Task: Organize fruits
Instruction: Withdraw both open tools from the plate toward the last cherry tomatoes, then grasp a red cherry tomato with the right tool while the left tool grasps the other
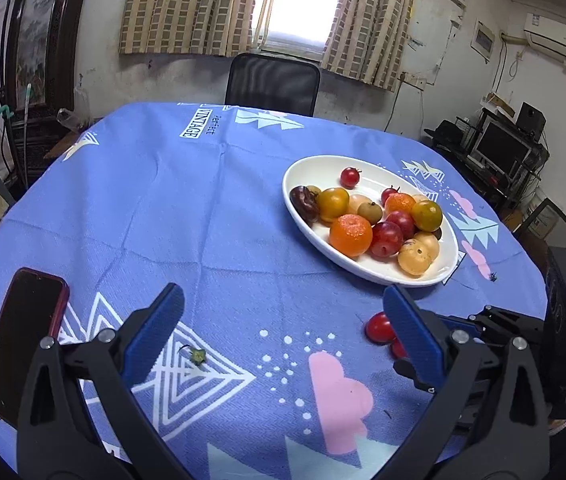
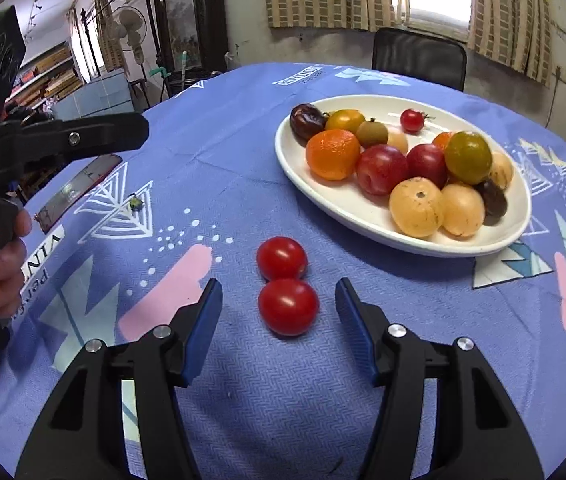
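Blue tablecloth (image 2: 243,128) carries a white plate (image 2: 363,216) heaped with mixed fruit; both grippers, left (image 1: 283,320) and right (image 2: 279,320), gape empty.

Looks like a lived-in home, some kind of dining or living room combo. The bench (image 1: 211,208) wears a blue printed tablecloth and there's a white plate of fruit (image 2: 367,216) ahead of the right tongs (image 2: 279,312), slightly to the right. Straight ahead, past the far edge, sits a black mesh chair (image 1: 273,82) under a window with checkered curtains (image 1: 187,6). Walls are scuffed and stained, with an air conditioner (image 1: 563,46) up on the right. Off to the right of the left tongs (image 1: 283,320) there's a monitor on a cluttered rack (image 1: 501,146). To the left stand a dark wood cabinet (image 1: 41,68) and a pedestal fan (image 2: 131,28).
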